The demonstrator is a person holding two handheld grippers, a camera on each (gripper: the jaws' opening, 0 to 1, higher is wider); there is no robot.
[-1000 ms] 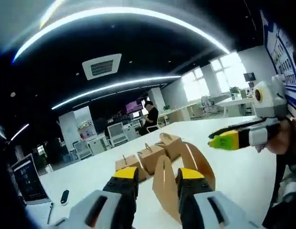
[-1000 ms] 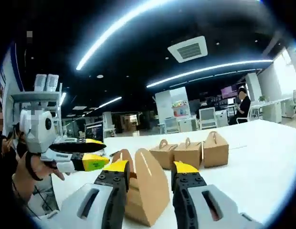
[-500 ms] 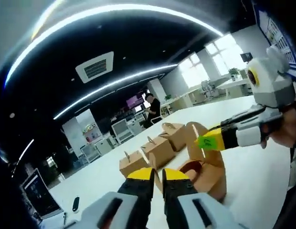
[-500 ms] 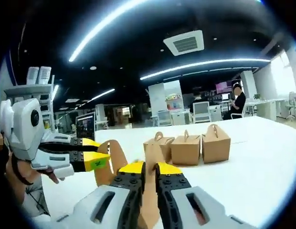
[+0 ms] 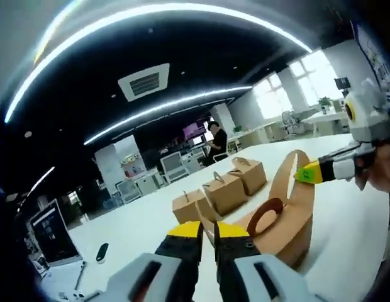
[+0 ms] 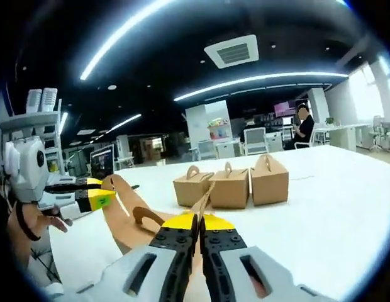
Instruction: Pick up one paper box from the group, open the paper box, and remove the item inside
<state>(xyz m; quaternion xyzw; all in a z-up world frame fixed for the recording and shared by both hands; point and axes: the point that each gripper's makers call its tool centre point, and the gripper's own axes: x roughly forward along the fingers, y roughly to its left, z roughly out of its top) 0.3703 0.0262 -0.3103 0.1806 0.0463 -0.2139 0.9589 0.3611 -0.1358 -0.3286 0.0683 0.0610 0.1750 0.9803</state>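
Both grippers are clenched on the paper box's handle flaps: left gripper (image 5: 207, 231) on one, right gripper (image 6: 196, 224) on the other. Since half a second ago the flaps have spread wider, so the paper box (image 5: 280, 217) on the table (image 6: 333, 207) is opening; its contents stay hidden. From the left gripper view a monitor (image 5: 49, 231) is visible.

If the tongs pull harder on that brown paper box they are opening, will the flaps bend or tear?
The open paper box probably bends easily: its handle flap already curves over where the right tongs pinch it. It looks like thin card, so a hard tug might tear it. It also seems light, so it could slide on the white table.
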